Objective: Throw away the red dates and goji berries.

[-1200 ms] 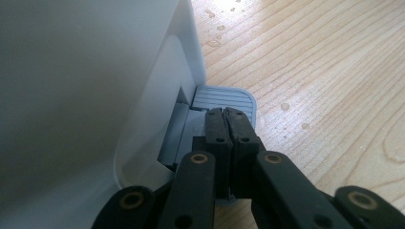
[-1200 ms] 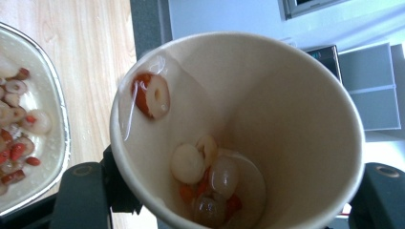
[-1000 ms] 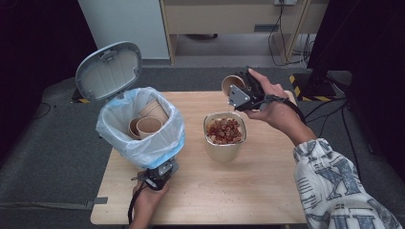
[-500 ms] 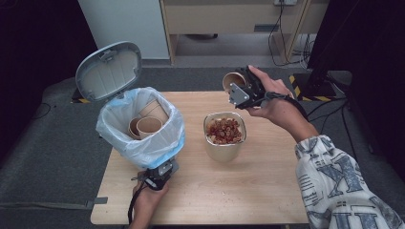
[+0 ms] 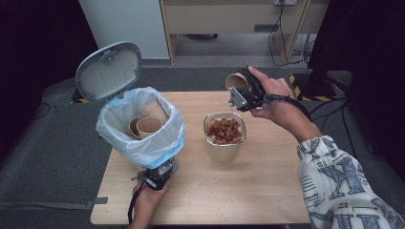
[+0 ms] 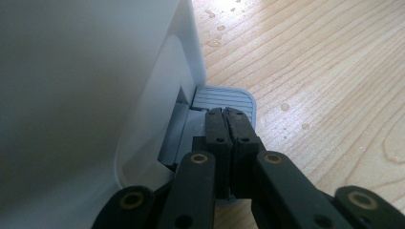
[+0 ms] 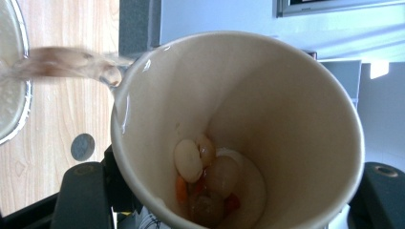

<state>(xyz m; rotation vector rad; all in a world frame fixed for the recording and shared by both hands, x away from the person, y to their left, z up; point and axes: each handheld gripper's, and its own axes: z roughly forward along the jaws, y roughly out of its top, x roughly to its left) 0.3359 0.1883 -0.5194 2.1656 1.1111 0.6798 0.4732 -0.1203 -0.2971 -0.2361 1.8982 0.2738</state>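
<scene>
A person at a wooden table (image 5: 267, 191) tips a paper cup (image 5: 236, 81) held in the right gripper (image 5: 248, 93) over a pot of food scraps (image 5: 224, 131) standing near the middle of the table. The right gripper's jaws are clamped on the cup's wall, up by the far edge of the table. In the right gripper view the cup (image 7: 248, 119) lies on its side with its mouth toward the camera; a thin stream of brownish liquid (image 7: 62, 64) runs off its rim toward the pot's rim (image 7: 21, 95) at the left edge of that view, while pale and orange scraps (image 7: 205, 181) cling to the cup's bottom.

The left gripper (image 5: 160, 174) rests at the near edge of the table, at the foot of a white pedal bin (image 5: 141, 124). Its jaws are clenched together on nothing, their tips pressing on the bin's grey pedal (image 6: 224, 98). The bin's lid (image 5: 109, 70) stands open, and its plastic liner holds several used cups (image 5: 148, 125).

Against the frames of a second and half a second earlier, little differs: the cup hangs at the same tilt over the same spot, the right hand has barely shifted, the left gripper sits on the pedal as before, and lid, pot and binned cups are unmoved.
</scene>
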